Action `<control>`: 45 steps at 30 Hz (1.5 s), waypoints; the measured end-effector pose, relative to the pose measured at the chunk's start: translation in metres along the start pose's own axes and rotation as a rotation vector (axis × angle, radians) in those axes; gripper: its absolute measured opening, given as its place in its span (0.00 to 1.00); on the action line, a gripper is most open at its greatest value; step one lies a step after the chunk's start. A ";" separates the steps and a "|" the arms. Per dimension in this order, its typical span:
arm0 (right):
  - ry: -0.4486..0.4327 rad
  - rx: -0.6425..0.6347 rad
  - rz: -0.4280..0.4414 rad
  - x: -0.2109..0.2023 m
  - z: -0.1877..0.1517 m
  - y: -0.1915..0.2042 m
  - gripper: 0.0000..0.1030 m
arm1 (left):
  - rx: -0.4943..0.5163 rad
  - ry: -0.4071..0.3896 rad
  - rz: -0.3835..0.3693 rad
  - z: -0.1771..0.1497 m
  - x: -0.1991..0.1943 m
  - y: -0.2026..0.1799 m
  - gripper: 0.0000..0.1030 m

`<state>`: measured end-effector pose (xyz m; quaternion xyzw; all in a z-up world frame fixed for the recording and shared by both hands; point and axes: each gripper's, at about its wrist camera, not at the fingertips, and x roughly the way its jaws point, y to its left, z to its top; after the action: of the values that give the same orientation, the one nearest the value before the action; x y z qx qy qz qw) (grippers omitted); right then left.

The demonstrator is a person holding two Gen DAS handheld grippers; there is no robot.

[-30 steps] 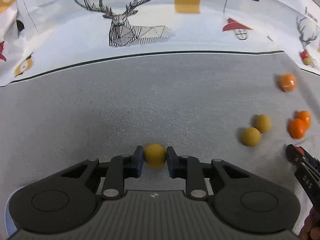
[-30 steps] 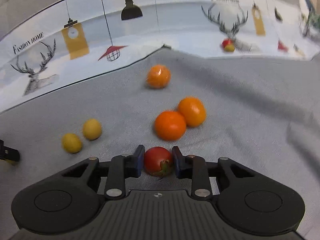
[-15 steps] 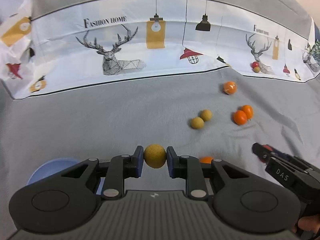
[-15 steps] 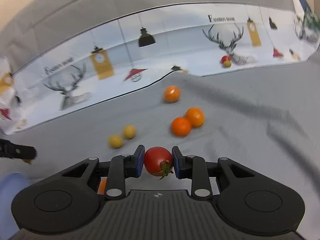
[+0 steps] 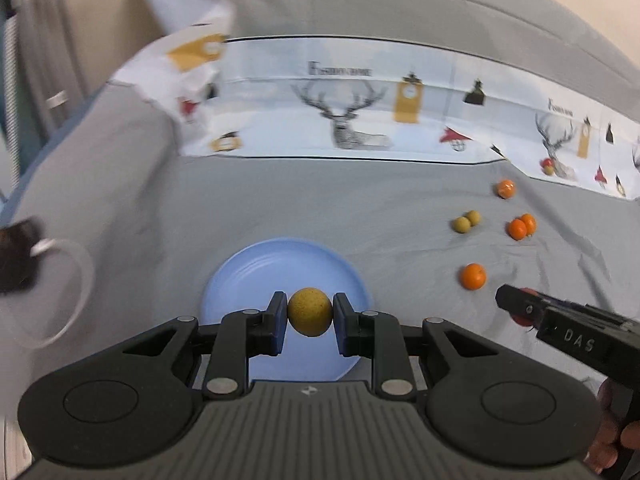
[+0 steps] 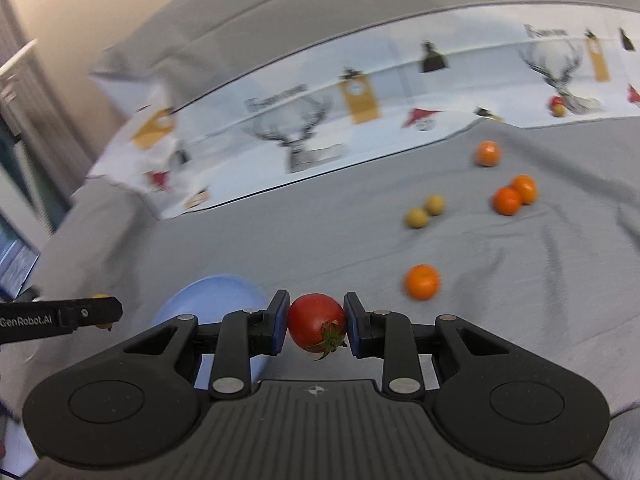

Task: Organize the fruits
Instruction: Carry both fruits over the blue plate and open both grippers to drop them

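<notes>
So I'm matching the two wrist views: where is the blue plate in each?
Left wrist: blue plate lies centre, behind the left gripper holding a yellow fruit.
Right wrist: blue plate sits lower left, partly hidden.
Shared landmark: the lone orange.

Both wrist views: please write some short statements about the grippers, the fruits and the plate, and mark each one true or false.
1. The left gripper holds a yellow fruit. True.
2. The right gripper is empty. False: it is shut on a red tomato.
3. The blue plate already carries two oranges. False: no fruit lies on its visible part.
4. Two yellow fruits lie side by side on the grey cloth. True.
5. One orange lies apart from the orange pair. True.
</notes>
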<state>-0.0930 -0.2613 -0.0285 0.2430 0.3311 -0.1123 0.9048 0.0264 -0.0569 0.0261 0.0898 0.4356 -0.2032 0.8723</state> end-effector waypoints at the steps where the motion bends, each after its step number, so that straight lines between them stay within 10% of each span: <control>1: -0.002 -0.017 0.009 -0.005 -0.002 0.010 0.30 | -0.009 -0.002 0.000 -0.006 -0.008 0.009 0.26; 18: 0.022 -0.243 0.086 -0.058 -0.044 0.124 0.30 | -0.146 -0.059 0.016 -0.065 -0.072 0.080 0.26; 45: 0.076 -0.229 0.060 -0.028 -0.044 0.116 0.30 | -0.113 0.014 0.018 -0.050 -0.026 0.070 0.26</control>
<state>-0.0961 -0.1380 0.0028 0.1520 0.3683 -0.0374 0.9164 0.0065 0.0302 0.0147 0.0454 0.4515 -0.1699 0.8748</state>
